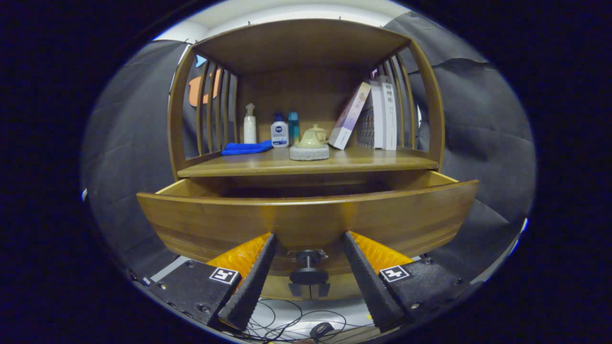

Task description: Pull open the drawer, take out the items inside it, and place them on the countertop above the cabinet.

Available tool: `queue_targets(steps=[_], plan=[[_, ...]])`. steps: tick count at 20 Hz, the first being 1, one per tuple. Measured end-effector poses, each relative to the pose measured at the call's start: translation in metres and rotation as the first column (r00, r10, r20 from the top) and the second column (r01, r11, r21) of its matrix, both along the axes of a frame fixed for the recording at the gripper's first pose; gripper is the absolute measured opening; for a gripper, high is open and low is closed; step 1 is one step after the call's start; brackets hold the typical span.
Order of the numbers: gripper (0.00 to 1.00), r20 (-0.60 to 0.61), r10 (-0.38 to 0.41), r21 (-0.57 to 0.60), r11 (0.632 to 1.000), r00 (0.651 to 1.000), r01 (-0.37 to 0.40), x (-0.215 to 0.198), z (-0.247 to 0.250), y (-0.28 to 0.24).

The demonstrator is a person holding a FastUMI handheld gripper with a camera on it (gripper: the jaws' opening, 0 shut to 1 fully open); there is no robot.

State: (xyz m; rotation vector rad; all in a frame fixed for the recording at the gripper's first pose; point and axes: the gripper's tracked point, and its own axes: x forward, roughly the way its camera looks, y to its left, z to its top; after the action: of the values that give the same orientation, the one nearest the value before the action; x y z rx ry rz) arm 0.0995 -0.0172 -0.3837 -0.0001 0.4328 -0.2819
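Gripper view: drawer (pixel 306 220) stood pulled out, its interior hidden behind the front panel; gripper (pixel 308 246) jaws apart, flanking the knob (pixel 308 267) untouched.

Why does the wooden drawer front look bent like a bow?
In the gripper view, fisheye distortion curves the brown wooden drawer front; the shelf above bows too. The open drawer's inside lies in dark shadow, contents unseen. The gripper jaws stand apart, either side of the small dark knob.

drawer (pixel 306 217) pulled out below countertop (pixel 306 165)
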Motion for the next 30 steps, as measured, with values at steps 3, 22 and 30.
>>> queue_targets(steps=[3,22,30], plan=[[0.93,-0.008,-0.002,0.014,1.000,1.000,0.002,0.015,-0.002,-0.003],[0.93,-0.087,-0.016,-0.004,1.000,0.996,0.016,0.085,-0.010,-0.022],[0.93,-0.078,0.109,0.085,0.991,0.991,-0.102,0.012,0.039,-0.023]])
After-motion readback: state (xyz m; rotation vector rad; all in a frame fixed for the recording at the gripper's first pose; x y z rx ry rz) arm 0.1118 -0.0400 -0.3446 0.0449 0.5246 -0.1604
